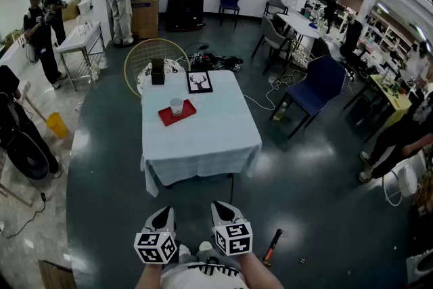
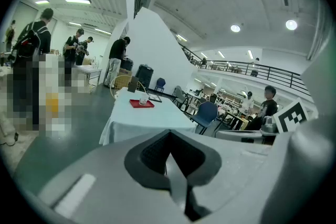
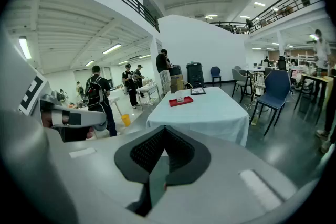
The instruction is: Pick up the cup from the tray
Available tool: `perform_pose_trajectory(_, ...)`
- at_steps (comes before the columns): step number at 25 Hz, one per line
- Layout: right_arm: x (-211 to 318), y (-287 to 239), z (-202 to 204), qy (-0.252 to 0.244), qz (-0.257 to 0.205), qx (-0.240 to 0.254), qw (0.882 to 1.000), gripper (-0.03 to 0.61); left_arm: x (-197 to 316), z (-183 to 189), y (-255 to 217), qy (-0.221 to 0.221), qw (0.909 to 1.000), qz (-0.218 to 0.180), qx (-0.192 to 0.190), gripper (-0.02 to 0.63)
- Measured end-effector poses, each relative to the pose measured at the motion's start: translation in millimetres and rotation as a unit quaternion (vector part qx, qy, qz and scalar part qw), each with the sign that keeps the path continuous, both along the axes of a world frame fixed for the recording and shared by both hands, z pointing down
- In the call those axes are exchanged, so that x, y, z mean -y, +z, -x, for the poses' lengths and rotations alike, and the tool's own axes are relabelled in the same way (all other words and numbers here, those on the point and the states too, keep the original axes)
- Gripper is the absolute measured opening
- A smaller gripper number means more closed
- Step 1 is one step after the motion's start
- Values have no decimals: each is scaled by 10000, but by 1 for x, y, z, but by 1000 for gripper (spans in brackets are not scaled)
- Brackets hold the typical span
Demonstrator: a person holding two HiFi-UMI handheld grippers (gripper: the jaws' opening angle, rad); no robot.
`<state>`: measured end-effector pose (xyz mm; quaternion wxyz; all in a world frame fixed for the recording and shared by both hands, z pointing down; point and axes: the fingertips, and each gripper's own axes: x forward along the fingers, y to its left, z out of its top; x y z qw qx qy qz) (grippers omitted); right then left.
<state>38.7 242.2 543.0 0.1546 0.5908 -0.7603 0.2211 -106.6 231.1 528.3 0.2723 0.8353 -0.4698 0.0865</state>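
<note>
A white cup [image 1: 176, 105] stands upright on a red tray [image 1: 184, 114] on the left part of a table [image 1: 210, 139] covered in white cloth. The same cup [image 2: 143, 99] and tray [image 2: 142, 105] look small and far off in the left gripper view. From the right gripper view the cup [image 3: 180, 96] and tray [image 3: 181, 102] are just as distant. My left gripper [image 1: 164, 212] and right gripper [image 1: 223, 206] hang side by side over the floor, well short of the table's near edge. Both are shut with nothing between the jaws.
A framed deer picture [image 1: 199, 81] and a black box [image 1: 157, 71] sit at the table's far end. A blue chair [image 1: 316, 86] stands to the right, a round wicker frame [image 1: 152, 54] behind. An orange-handled tool [image 1: 270, 247] lies on the floor. Several people stand around.
</note>
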Motion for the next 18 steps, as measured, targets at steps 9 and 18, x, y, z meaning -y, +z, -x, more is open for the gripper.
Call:
perform_pose_trajectory(9, 9, 3, -5, -20, -10, -33, 10000, 23, 9, -9, 2, 50, 10000, -6, -3, 0)
perform_pose_trajectory(18, 22, 2, -10, -109, -114, 81, 9998, 25, 17, -14, 1, -73, 9999, 26, 67, 0)
